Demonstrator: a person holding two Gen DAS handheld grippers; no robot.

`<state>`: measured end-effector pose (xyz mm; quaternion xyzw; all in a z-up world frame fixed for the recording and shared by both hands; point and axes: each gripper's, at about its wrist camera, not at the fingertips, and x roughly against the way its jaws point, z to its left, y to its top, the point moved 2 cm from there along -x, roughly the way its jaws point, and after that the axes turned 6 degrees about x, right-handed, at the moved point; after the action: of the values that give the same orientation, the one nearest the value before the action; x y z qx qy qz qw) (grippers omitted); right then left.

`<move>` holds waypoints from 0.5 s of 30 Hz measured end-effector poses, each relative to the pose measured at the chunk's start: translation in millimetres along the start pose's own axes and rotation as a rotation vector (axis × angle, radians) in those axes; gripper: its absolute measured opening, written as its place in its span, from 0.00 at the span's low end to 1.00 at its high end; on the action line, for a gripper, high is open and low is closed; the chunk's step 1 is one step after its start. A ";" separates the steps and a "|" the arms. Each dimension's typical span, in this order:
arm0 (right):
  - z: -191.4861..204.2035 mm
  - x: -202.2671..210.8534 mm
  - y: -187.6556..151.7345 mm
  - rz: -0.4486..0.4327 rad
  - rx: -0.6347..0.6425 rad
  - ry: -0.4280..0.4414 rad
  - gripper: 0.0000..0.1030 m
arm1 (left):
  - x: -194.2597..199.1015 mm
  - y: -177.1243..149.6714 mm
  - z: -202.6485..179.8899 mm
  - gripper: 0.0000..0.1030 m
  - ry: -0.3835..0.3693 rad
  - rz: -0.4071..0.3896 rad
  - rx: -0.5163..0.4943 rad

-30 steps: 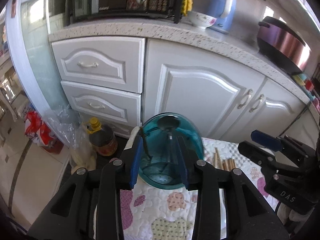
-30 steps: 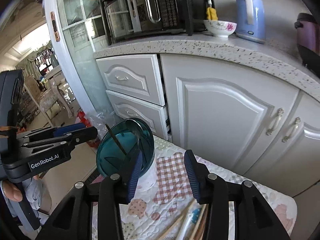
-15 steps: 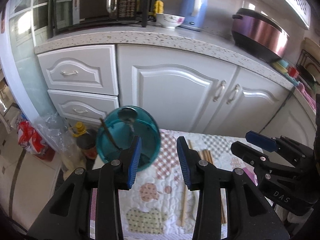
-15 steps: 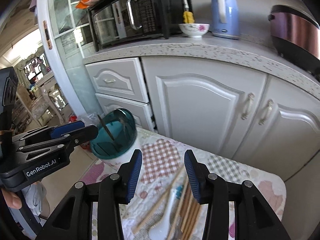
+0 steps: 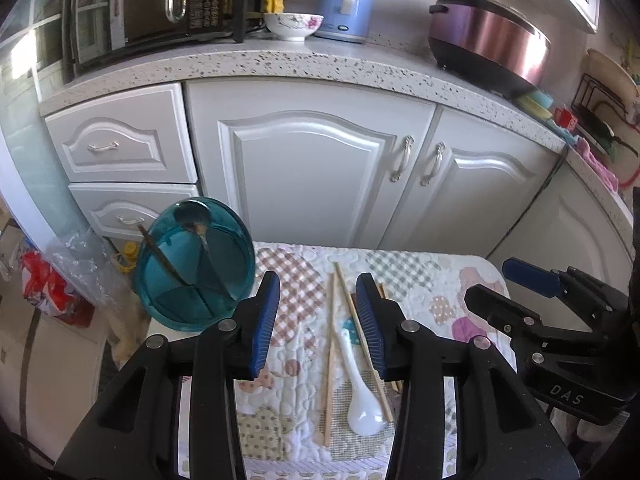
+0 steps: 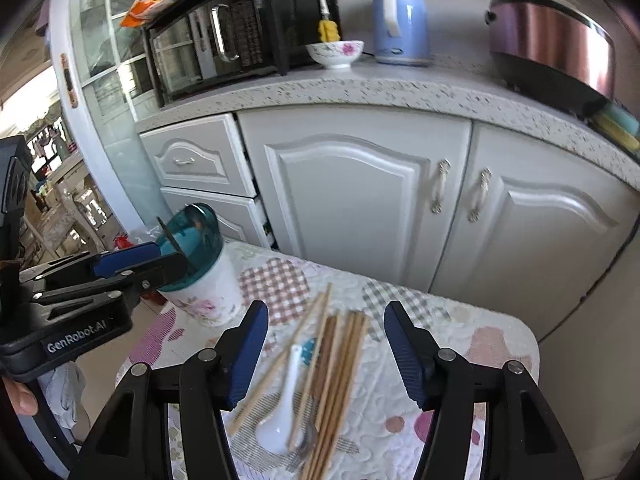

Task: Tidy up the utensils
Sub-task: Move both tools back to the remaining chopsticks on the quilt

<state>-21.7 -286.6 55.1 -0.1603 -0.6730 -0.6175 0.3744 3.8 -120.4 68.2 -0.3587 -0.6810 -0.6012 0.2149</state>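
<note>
Several slender wooden chopsticks (image 6: 336,368), glossy spoon (image 6: 282,412)

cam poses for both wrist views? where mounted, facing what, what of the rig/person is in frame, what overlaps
Left wrist: sits behind the left gripper, facing cabinets over the quilted table; own open fingers plus right gripper at right.
Right wrist: sits behind the right gripper, same way; own open fingers, left gripper and a thumb at left.
Shared: teal-lidded utensil holder, white spoon, chopsticks, kettle.
</note>
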 end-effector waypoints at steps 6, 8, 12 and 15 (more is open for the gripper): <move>-15.8 -5.7 -14.0 0.033 -0.038 -0.013 0.57 | -9.6 -3.1 -7.1 0.38 -0.015 0.018 -0.005; -20.7 -9.0 -18.9 0.045 -0.054 -0.014 0.57 | -14.3 -6.0 -9.3 0.38 -0.021 0.034 -0.008; -27.7 -21.7 -29.1 0.085 -0.071 -0.017 0.58 | -22.7 -11.7 -10.8 0.38 -0.029 0.061 -0.013; -36.0 -37.2 -40.6 0.126 -0.107 0.003 0.58 | -28.7 -17.9 -8.2 0.38 -0.040 0.083 -0.011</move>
<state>-13.4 -319.2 -1.4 -0.2212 -0.6270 -0.6280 0.4045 8.0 -135.3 37.1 -0.3998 -0.6664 -0.5881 0.2240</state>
